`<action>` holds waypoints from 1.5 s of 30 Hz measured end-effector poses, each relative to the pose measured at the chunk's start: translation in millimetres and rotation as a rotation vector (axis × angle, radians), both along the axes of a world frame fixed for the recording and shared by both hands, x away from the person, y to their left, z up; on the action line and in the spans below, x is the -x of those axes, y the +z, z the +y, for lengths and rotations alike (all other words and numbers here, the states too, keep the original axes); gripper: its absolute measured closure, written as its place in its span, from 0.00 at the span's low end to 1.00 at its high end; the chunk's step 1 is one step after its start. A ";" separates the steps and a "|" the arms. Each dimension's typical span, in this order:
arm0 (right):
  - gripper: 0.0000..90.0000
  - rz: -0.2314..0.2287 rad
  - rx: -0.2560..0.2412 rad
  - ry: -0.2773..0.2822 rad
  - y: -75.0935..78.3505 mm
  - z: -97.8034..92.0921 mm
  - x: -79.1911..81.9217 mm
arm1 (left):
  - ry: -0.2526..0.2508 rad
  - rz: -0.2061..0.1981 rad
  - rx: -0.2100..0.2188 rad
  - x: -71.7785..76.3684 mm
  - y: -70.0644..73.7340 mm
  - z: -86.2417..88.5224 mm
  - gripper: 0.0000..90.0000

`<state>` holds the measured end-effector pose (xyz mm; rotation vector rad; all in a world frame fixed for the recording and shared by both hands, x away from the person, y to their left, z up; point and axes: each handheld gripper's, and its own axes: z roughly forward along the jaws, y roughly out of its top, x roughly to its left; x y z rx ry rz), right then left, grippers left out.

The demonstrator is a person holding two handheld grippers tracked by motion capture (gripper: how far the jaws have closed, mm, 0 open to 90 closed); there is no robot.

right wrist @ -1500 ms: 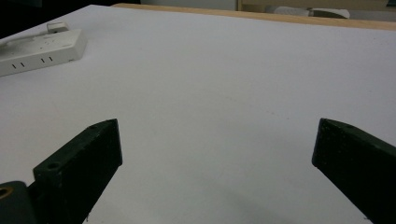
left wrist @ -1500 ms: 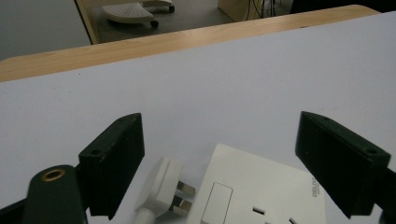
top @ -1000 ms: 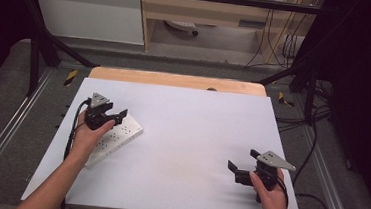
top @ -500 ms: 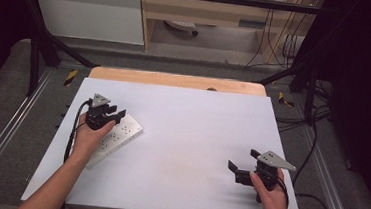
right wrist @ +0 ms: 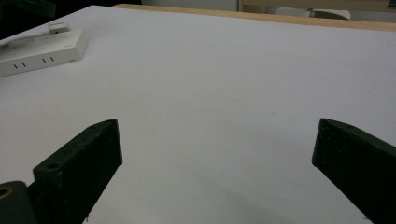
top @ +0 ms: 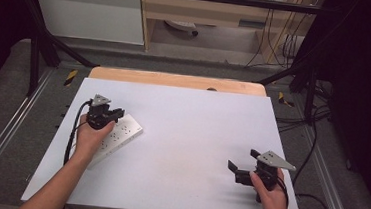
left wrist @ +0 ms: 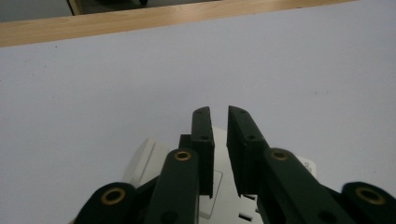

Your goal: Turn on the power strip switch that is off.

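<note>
A white power strip [top: 127, 129] lies slantwise on the left part of the white table [top: 197, 120]. My left gripper [top: 119, 113] hovers right over it, jaws drawn together with only a thin slit and nothing seen between them; in the left gripper view the left gripper [left wrist: 219, 114] has the power strip [left wrist: 140, 161] just beneath. The right gripper [top: 242, 159] is held low near the front right of the table, far from the strip. Its jaws stand wide apart and empty in the right gripper view, where the right gripper [right wrist: 217, 140] faces the power strip [right wrist: 37, 49], which carries a small white block [right wrist: 58, 27] on top.
A wooden strip [top: 175, 79] borders the table's far edge. Black frame bars and metal rails run along both sides. Cables [top: 315, 145] hang off the right edge. Bare white surface spreads between the two grippers.
</note>
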<state>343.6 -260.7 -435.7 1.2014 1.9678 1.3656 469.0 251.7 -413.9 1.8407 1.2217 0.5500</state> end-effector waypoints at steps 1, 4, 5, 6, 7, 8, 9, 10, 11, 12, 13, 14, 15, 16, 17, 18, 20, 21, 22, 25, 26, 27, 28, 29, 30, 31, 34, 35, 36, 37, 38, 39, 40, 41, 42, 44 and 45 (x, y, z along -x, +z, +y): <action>0.02 -0.001 0.003 0.001 0.0 -0.1 -0.1 | -0.002 0.004 0.002 -0.3 -0.4 -0.1 0.93; 0.02 0.000 0.005 -0.001 -0.2 -0.4 -0.1 | -0.005 0.014 -0.003 -1.4 -2.2 -0.3 0.97; 0.02 0.000 0.003 0.000 0.0 -0.8 -0.1 | -0.006 0.018 -0.005 -1.8 -2.9 -0.2 0.99; 0.02 0.000 0.003 0.000 0.0 -0.8 -0.1 | -0.006 0.022 -0.007 -2.1 -3.5 -0.2 0.99; 0.02 0.000 0.003 0.000 0.1 -0.9 0.0 | -0.004 0.025 -0.010 -2.3 -4.0 -0.1 1.00; 0.02 0.001 0.003 0.000 0.1 -0.9 0.1 | -0.003 0.028 -0.014 -2.6 -4.5 0.3 1.00; 0.02 0.000 0.003 0.000 0.0 -0.9 0.2 | -0.001 0.033 -0.015 -2.8 -5.0 0.5 1.00; 0.02 0.000 0.005 -0.001 0.0 -0.8 0.1 | 0.001 0.037 -0.021 -2.9 -5.4 0.9 1.00; 0.02 0.000 0.007 -0.001 -0.1 -0.8 0.1 | 0.002 0.040 -0.023 -3.0 -5.9 1.2 1.00; 0.02 -0.001 0.008 -0.001 0.0 -0.8 0.1 | 0.003 0.043 -0.022 -3.1 -6.4 1.3 1.00; 0.02 -0.001 0.007 -0.001 0.0 -0.8 0.2 | 0.003 0.049 -0.024 -3.1 -6.9 1.4 1.00; 0.02 0.000 0.007 -0.001 0.2 -1.0 0.2 | 0.003 0.052 -0.029 -3.0 -7.3 1.6 1.00; 0.02 -0.001 0.008 0.000 0.2 -1.2 0.2 | 0.002 0.055 -0.032 -2.8 -7.5 2.0 1.00; 0.02 -0.001 0.008 0.000 0.3 -1.3 0.3 | 0.004 0.058 -0.031 -2.4 -7.8 2.1 1.00; 0.02 -0.001 0.008 -0.001 0.3 -1.4 0.3 | 0.003 0.061 -0.031 -2.1 -8.0 2.5 1.00; 0.02 -0.001 0.008 -0.001 0.3 -1.4 0.4 | 0.003 0.062 -0.028 -1.7 -8.3 2.5 1.00; 0.02 -0.002 0.010 -0.001 0.4 -1.6 0.4 | 0.002 0.065 -0.034 -0.9 -8.2 3.3 1.00; 0.02 -0.003 0.011 0.000 0.4 -1.6 0.4 | 0.002 0.067 -0.035 -0.5 -8.1 3.7 1.00; 0.02 -0.004 0.012 0.000 0.5 -1.6 0.4 | 0.003 0.066 -0.037 -0.1 -7.9 4.0 1.00; 0.02 -0.007 0.014 0.000 0.7 -1.5 0.5 | 0.002 0.069 -0.043 0.6 -7.6 4.9 1.00; 0.02 -0.006 0.013 0.000 0.8 -1.4 0.6 | 0.002 0.071 -0.042 0.7 -7.6 5.4 1.00; 0.02 -0.007 0.014 0.000 0.8 -1.5 0.6 | 0.004 0.071 -0.042 0.9 -7.6 6.0 1.00; 0.02 -0.007 0.015 0.000 0.9 -1.5 0.7 | 0.003 0.072 -0.037 1.3 -7.5 6.8 1.00; 0.02 -0.007 0.015 0.001 1.0 -1.6 0.8 | 0.005 0.071 -0.031 1.9 -7.8 7.4 1.00; 0.02 -0.007 0.016 0.001 1.1 -1.7 0.9 | 0.005 0.072 -0.029 2.6 -8.2 7.4 1.00; 0.02 -0.007 0.015 0.001 1.1 -1.7 0.9 | 0.000 0.073 -0.033 3.2 -8.9 7.7 1.00; 0.02 -0.007 0.014 0.000 1.1 -1.7 0.7 | -0.001 0.070 -0.032 4.8 -10.9 8.4 1.00; 0.02 -0.008 0.017 0.001 1.0 -1.7 0.6 | -0.001 0.070 -0.025 5.1 -11.3 9.0 1.00; 0.02 -0.007 0.016 0.001 1.1 -1.5 0.7 | 0.000 0.073 -0.023 5.5 -11.6 9.6 1.00; 0.02 -0.008 0.017 0.001 1.2 -1.4 0.7 | -0.001 0.074 -0.024 5.7 -11.8 9.9 1.00; 0.02 -0.009 0.018 0.001 1.2 -1.4 0.8 | -0.002 0.074 -0.025 5.8 -12.1 10.0 1.00; 0.02 -0.008 0.018 0.001 1.2 -1.3 0.8 | -0.003 0.075 -0.026 6.1 -12.3 10.3 1.00; 0.02 -0.009 0.018 0.001 1.2 -1.4 0.7 | -0.002 0.075 -0.027 6.3 -12.5 10.6 1.00; 0.02 -0.009 0.018 0.001 1.2 -1.4 0.6 | -0.002 0.076 -0.025 6.5 -12.8 10.6 1.00; 0.02 -0.008 0.017 0.000 1.2 -1.4 0.7 | -0.001 0.075 -0.026 6.7 -13.1 10.9 1.00; 0.02 -0.008 0.017 0.000 1.2 -1.6 0.7 | 0.001 0.078 -0.027 7.2 -14.0 11.5 1.00; 0.02 -0.008 0.017 0.000 1.3 -1.5 0.8 | 0.002 0.079 -0.025 7.7 -14.3 11.5 1.00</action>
